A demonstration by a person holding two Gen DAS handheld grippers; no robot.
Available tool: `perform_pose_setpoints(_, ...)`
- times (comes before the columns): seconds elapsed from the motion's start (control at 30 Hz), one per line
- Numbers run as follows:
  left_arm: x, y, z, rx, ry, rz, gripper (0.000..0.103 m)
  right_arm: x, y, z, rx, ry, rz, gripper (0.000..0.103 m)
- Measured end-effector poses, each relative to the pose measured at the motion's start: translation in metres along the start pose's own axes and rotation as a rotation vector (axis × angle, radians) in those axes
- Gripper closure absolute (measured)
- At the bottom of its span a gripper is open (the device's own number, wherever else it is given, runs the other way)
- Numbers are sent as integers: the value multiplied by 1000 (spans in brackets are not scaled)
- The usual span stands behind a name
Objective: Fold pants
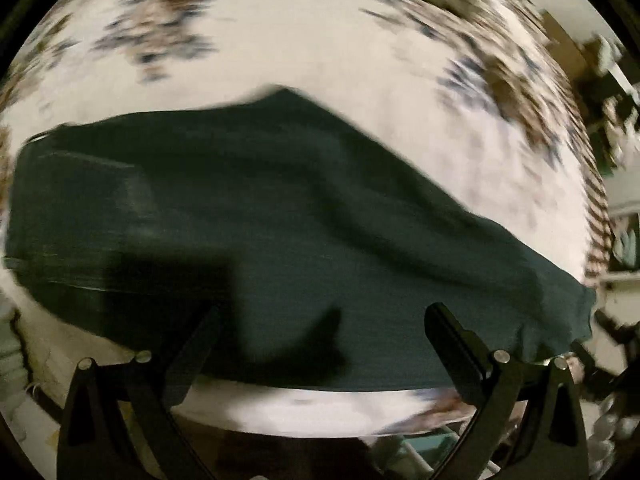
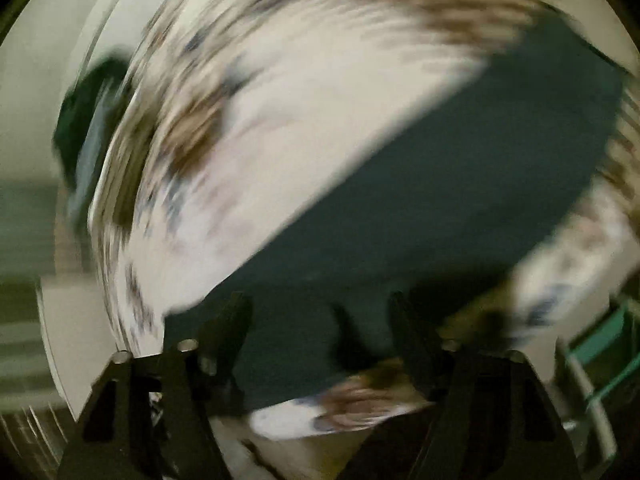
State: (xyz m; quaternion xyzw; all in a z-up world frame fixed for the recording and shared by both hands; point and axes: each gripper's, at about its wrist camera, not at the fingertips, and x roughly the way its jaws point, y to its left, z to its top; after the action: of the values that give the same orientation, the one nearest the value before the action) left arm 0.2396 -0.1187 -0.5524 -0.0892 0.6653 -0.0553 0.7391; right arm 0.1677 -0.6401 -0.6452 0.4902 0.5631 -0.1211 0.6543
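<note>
The left gripper [image 1: 324,320] is held with its two black fingers [image 1: 456,344] spread wide apart. The right gripper [image 2: 320,316] is likewise held with its fingers [image 2: 228,320] parted, nothing clamped between them.

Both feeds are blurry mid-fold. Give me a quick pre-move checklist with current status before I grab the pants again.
1. Left gripper open: ok, jaws spread wide, nothing between them.
2. Right gripper open: ok, jaws apart, nothing clamped.
3. Pants on the floral bedsheet: ok, dark green cloth lies across it.
4. Pants flat: not ok, ridges and wrinkles run toward the right end in the left wrist view.
5. Fold edges aligned: cannot tell, motion blur in both views.
6. Grasp edge within reach: ok, the near hem lies just ahead of both grippers.
</note>
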Motion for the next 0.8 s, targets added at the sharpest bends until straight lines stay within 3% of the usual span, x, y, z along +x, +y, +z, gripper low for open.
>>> perform_pose_setpoints(0.17, 34, -67, 6, 62, 18, -36, 0, -28, -108, 26, 205, -153, 85, 49)
perform_pose_setpoints(0.33, 83, -90, 4, 92, 92, 49, 0, -34, -186, 71, 311, -231, 124, 49)
perform_pose_setpoints(0.4, 90, -94, 6, 115, 75, 82, 0, -29, -209, 84, 322, -234, 172, 49)
perform_pose_setpoints(0.6, 92, -94, 3, 108, 24, 97, 0, -16, -216, 98, 311, -289, 336, 49)
perform_pose_setpoints(0.73, 86, -85, -13, 103, 0, 109, 0, -11, -217, 114, 291, -304, 379, 49)
perform_pose_setpoints(0.77, 86, -85, -13, 95, 2, 112, 0, -7, -216, 119, 285, -301, 392, 51)
perform_pose_setpoints(0.8, 87, -87, -13, 86, 4, 114, 0, -4, -214, 124, 282, -298, 397, 63)
